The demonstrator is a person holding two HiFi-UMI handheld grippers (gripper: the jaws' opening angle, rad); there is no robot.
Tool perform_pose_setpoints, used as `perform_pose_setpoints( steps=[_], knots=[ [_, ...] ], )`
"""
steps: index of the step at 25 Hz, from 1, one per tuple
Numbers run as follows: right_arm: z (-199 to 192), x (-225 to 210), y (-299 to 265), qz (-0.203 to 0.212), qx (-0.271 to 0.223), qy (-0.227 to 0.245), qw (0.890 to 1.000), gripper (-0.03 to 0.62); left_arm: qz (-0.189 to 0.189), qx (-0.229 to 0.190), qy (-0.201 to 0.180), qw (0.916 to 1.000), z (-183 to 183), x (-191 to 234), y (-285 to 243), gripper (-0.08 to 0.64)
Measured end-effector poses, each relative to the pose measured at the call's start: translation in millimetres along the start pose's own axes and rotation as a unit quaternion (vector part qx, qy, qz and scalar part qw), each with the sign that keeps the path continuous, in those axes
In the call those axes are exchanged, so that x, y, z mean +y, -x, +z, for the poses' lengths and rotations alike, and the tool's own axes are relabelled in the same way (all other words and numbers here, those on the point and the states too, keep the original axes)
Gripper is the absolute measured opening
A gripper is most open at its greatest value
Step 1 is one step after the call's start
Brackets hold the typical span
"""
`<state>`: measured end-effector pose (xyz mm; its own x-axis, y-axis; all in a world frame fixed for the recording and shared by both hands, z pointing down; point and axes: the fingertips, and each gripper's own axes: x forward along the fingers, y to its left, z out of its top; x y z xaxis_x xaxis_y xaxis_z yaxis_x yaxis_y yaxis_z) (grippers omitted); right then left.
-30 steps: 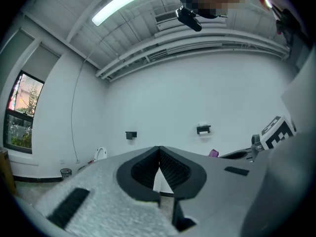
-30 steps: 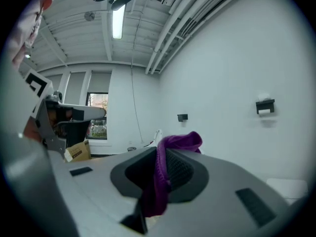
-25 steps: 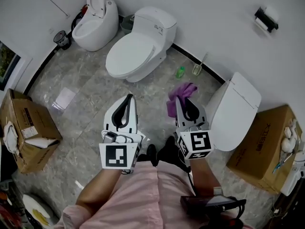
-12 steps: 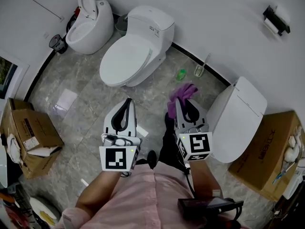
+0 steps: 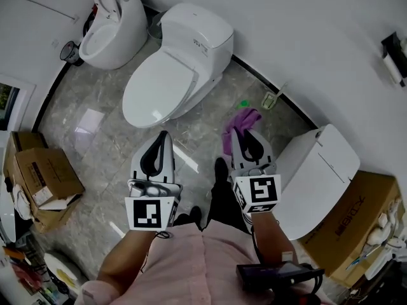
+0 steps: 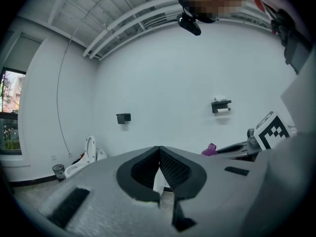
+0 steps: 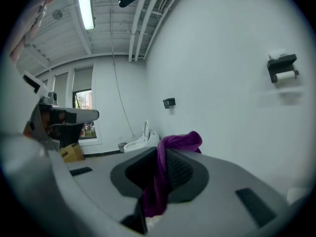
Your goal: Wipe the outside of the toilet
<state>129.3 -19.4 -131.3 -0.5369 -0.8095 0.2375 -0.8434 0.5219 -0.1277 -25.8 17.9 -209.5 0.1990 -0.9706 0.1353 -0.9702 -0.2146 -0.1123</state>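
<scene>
Left gripper (image 5: 163, 135): jaws pressed together, nothing between them. Right gripper (image 5: 234, 132): pinching purple cloth (image 5: 245, 118), which bunches out past the tips. Side toilet (image 5: 321, 170), lid down, is just right of the right gripper. Toilet (image 5: 166, 75), lid down, is ahead of both grippers by the wall, well apart from them. Third toilet (image 5: 111, 21), lid up, is far left.

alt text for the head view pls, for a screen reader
Seen from above, a person on a grey bathroom floor holds two grippers: the right gripper is shut on a purple cloth, and the left gripper is shut and empty. A white toilet with its lid down stands ahead, and a second toilet is at the right.
</scene>
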Motion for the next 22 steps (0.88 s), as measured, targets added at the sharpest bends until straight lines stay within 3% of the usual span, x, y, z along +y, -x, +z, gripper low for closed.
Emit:
perform_pose_setpoints(
  steps=[6, 13, 18, 22],
  knots=[
    [30, -30, -51, 0.023, -0.007, 0.019, 1.0, 0.06, 0.024, -0.022, -0.007, 0.9995, 31, 12, -45, 0.008],
    [75, -33, -92, 0.036, -0.035, 0.044, 0.998, 0.06, 0.055, -0.058, -0.015, 0.9967, 71, 49, -61, 0.008],
    [76, -25, -118, 0.041, -0.044, 0.059, 0.996, 0.06, 0.06, -0.07, -0.018, 0.9956, 65, 70, -67, 0.008],
    [55, -22, -142, 0.036, -0.043, 0.063, 0.996, 0.06, 0.055, -0.049, -0.006, 0.9973, 30, 84, -78, 0.008]
  ],
)
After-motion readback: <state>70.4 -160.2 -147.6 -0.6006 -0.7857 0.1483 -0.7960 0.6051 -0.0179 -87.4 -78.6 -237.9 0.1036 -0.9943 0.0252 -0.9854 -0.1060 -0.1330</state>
